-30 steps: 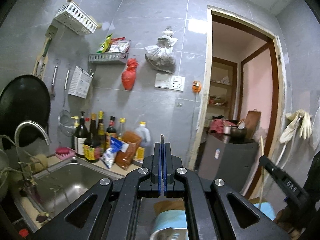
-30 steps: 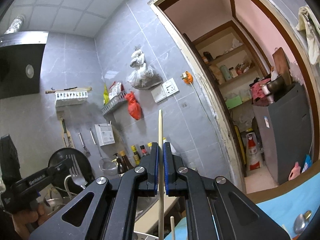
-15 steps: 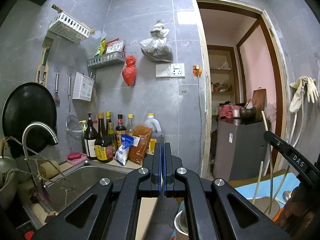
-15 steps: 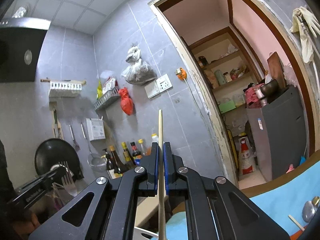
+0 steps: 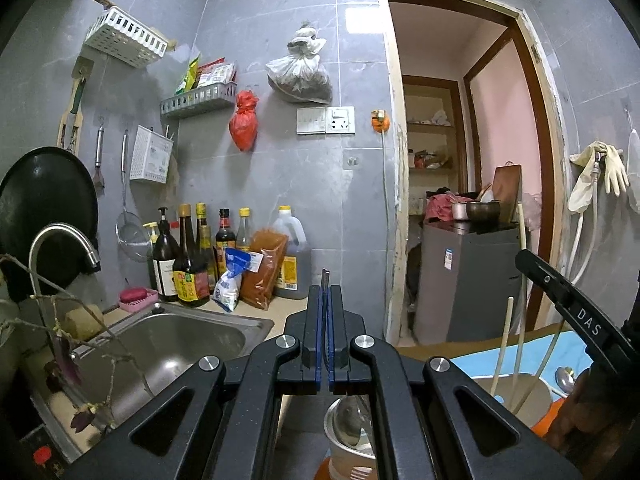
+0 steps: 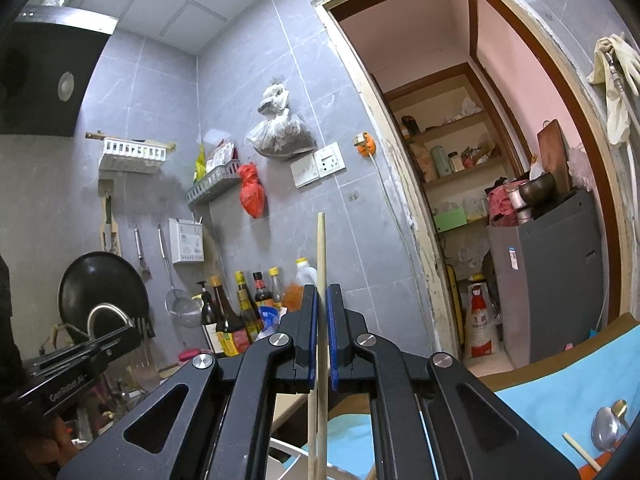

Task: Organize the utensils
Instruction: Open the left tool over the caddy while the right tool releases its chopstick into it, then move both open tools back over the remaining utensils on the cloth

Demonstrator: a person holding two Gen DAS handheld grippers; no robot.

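Pale wooden chopstick (image 6: 321, 264) stands upright, pinched mid-shaft by right gripper (image 6: 321, 334) jaws over the blue-mat bench (image 6: 552, 392); light, stiff, smooth, so prob slips or pivots. Left gripper (image 5: 325, 332) jaws pressed onto a thin metal fork handle (image 5: 325, 277), over a steel cup (image 5: 352, 440)

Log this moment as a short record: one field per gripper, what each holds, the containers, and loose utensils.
left gripper: shut on a thin metal utensil handle, over the metal cup
right gripper: shut on an upright wooden chopstick
beige holder: several chopsticks standing in it
loose: spoon on the blue mat
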